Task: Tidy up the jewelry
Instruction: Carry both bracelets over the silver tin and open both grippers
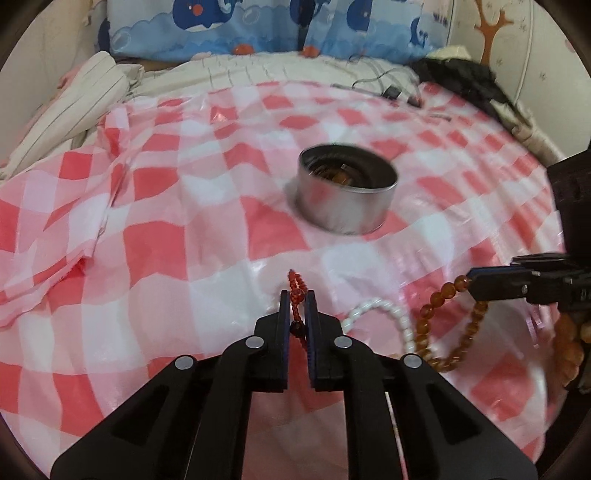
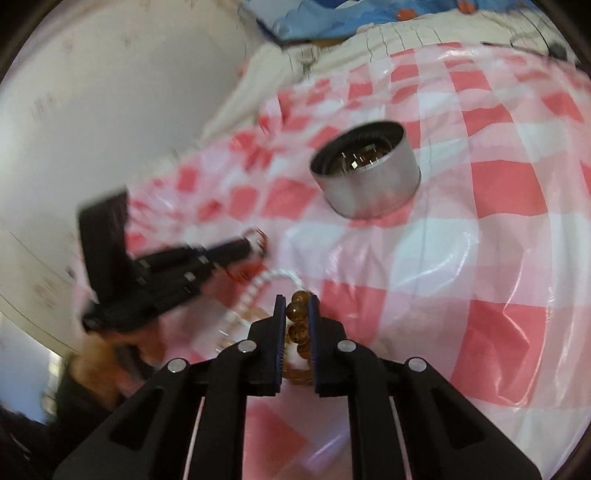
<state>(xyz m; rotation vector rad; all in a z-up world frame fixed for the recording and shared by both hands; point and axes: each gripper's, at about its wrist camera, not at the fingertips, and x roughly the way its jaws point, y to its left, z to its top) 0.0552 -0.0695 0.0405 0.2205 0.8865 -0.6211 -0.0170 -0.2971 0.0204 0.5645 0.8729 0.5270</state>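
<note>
My left gripper (image 1: 297, 295) is shut on a thin red bead bracelet (image 1: 296, 286), whose loop pokes out past the fingertips. My right gripper (image 2: 297, 300) is shut on an amber bead bracelet (image 2: 296, 312); in the left wrist view that gripper (image 1: 471, 280) reaches in from the right with the amber bracelet (image 1: 439, 332) hanging from it. A white bead bracelet (image 1: 384, 314) lies on the red-and-white checked cloth (image 1: 184, 258) between the two. A round metal tin (image 1: 347, 192) stands open farther back, with jewelry inside it. From the right wrist view the tin (image 2: 369, 173) is ahead and the left gripper (image 2: 255, 242) is at the left, blurred.
Striped bedding (image 1: 92, 96) is bunched at the far left, and a blue whale-print pillow (image 1: 258, 29) lies along the back. Dark cloth (image 1: 469, 81) and a cable (image 1: 388, 85) sit at the far right. The checked cloth is wrinkled at its left edge.
</note>
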